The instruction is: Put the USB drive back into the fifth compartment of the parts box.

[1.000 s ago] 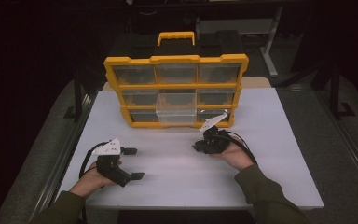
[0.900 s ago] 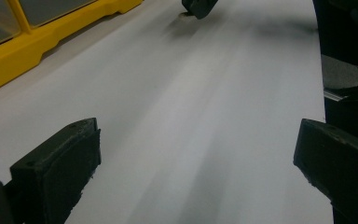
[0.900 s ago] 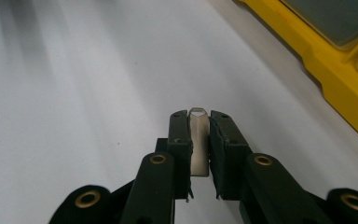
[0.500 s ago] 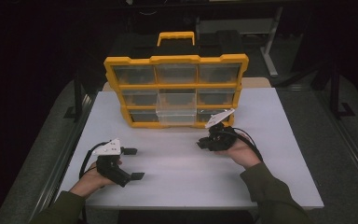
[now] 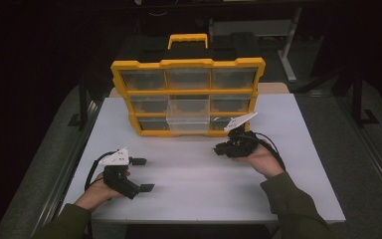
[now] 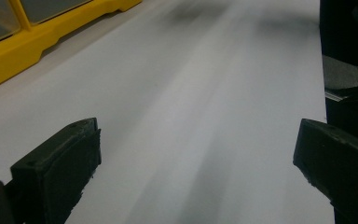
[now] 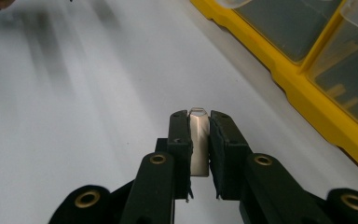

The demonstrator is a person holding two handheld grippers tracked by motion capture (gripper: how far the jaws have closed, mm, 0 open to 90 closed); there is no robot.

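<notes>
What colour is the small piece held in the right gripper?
Shiny silver metal piece, clearest in the right gripper view.

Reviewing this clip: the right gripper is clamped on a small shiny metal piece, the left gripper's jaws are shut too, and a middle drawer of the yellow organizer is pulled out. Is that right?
Not quite. The left gripper is open: the left gripper view shows its jaws far apart with bare white table between them. The rest holds: the right gripper clamps the metal piece, and the yellow organizer has its middle drawer pulled out.

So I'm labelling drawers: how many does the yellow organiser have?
9 drawers in the yellow organiser, three rows of three: top row, middle row, bottom row. The middle column's lower drawer is pulled out.
</notes>
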